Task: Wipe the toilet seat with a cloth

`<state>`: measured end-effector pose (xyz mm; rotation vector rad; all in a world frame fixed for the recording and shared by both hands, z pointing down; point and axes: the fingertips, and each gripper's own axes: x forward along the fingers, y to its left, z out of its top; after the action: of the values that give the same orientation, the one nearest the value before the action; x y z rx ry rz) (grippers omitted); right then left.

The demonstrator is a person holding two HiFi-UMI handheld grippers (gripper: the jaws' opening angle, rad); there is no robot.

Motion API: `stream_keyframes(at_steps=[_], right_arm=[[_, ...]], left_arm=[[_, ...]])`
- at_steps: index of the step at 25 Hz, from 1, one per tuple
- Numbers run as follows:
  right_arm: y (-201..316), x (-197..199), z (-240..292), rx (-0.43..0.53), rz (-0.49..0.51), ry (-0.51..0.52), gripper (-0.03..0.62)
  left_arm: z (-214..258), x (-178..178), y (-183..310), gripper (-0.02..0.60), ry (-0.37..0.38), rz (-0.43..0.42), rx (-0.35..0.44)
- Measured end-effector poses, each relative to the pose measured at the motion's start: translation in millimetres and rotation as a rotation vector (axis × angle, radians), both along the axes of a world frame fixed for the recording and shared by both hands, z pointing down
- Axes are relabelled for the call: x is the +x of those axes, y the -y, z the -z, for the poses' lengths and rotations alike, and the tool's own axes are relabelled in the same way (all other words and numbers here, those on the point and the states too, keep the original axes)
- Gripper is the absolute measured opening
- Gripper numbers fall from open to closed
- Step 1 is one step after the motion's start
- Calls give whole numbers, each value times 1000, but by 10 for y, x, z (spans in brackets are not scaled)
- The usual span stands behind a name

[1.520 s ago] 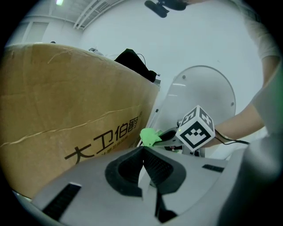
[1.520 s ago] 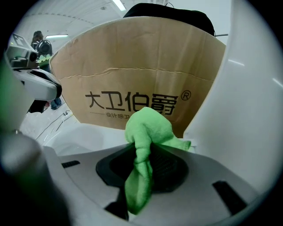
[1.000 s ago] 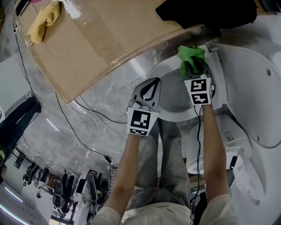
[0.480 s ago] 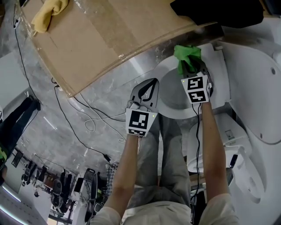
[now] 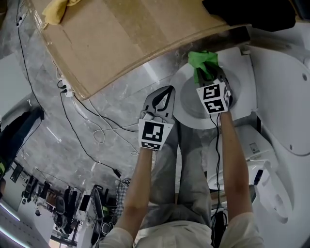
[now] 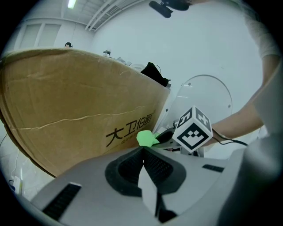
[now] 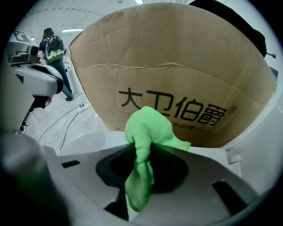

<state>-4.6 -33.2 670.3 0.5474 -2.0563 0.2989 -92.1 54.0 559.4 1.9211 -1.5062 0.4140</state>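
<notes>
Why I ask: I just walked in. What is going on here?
A person stands at a white toilet seat with a two-jaw gripper in each hand. The right gripper is clamped on a bright green cloth at the seat's far edge, beside a big brown cardboard box. The left gripper is shut, empty, alongside.

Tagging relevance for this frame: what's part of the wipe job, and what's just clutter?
Job: green cloth, clamped in the right gripper; toilet seat.

Clutter: cardboard box; yellow cloth on it; black garment; floor cables. The left gripper is shut and empty.
</notes>
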Motion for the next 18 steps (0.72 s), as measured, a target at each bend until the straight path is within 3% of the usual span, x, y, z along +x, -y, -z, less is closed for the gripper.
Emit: stream_keyframes(at_steps=[18], right_arm=[[-574,-358,-40,-35,84,-1,97]], left_arm=[[-94,-228,-481,12,3,28,-32]])
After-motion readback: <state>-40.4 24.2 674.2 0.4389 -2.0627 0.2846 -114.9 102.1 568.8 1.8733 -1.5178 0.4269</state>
